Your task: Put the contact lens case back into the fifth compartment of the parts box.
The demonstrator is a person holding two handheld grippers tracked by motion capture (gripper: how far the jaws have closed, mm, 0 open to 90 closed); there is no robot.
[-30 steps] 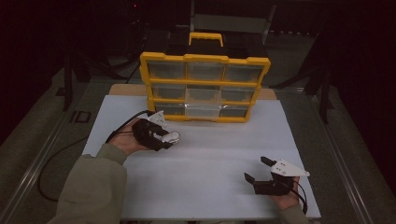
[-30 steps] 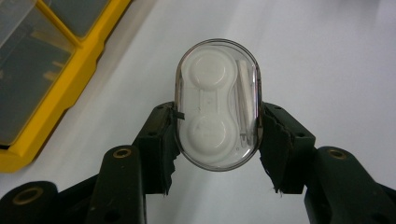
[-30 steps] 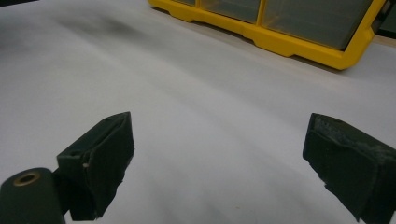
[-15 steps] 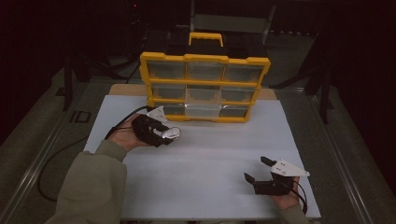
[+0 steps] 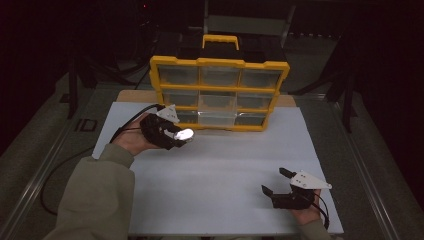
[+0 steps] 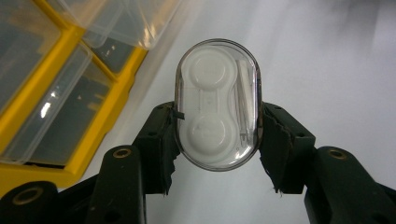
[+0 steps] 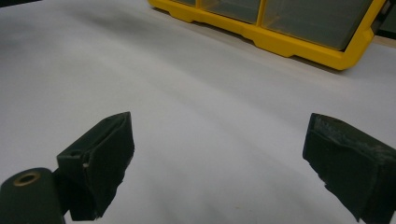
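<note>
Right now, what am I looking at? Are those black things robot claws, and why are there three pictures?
No robot here: a person holds a black pinching tool, called a gripper, in each hand. One picture is taken from above the table. The other two come from small cameras riding on the grippers, looking along their jaws. On the white table sheet stands a yellow organizer box with clear drawers. The left gripper is shut on a clear oval case with a white contact lens holder inside, held just in front of the box. The right gripper rests near the table's front edge, its jaws wide open with nothing between them.
</note>
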